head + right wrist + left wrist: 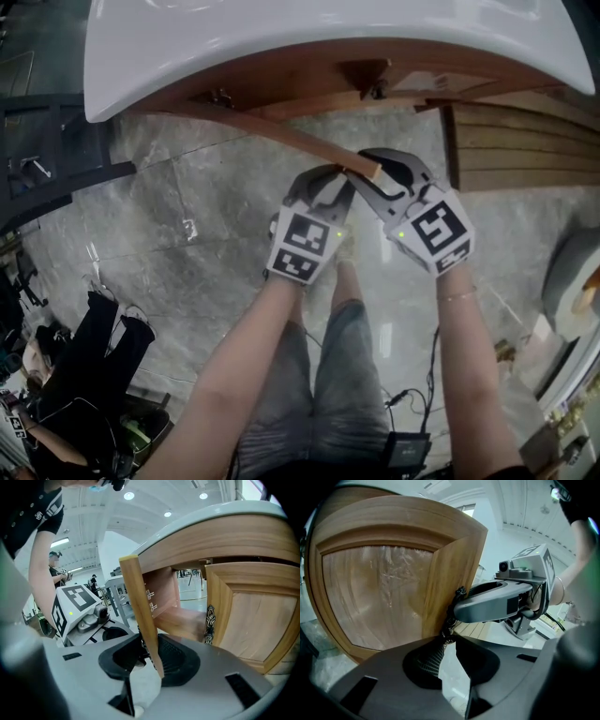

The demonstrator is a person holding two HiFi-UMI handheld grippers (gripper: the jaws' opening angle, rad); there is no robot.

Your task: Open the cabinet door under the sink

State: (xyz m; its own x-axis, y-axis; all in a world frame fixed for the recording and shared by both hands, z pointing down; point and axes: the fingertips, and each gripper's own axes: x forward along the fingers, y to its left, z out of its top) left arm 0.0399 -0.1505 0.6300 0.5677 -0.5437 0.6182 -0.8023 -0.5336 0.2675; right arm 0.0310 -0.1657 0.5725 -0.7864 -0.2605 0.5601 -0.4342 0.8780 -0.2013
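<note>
Under the white sink [281, 47] the left wooden cabinet door [281, 134] stands swung outward. Its free edge [140, 602] runs between the jaws of my right gripper [375, 171], which clamp it from both sides. In the left gripper view the door's panelled front [379, 592] fills the left. An ornate dark handle [457, 603] sits by its edge. My left gripper [449, 637] is just below, fingertips closed round the handle's lower end. One of the right gripper's fingers [497, 603] crosses over the handle. The right door [248, 616] is closed.
The open cabinet's wooden interior [173, 616] shows behind the door's edge. Below lies grey marble floor [187, 206], with the person's legs [337, 375] and cables near the bottom. Dark equipment [56, 169] stands at the left. The closed door carries its own handle [209, 623].
</note>
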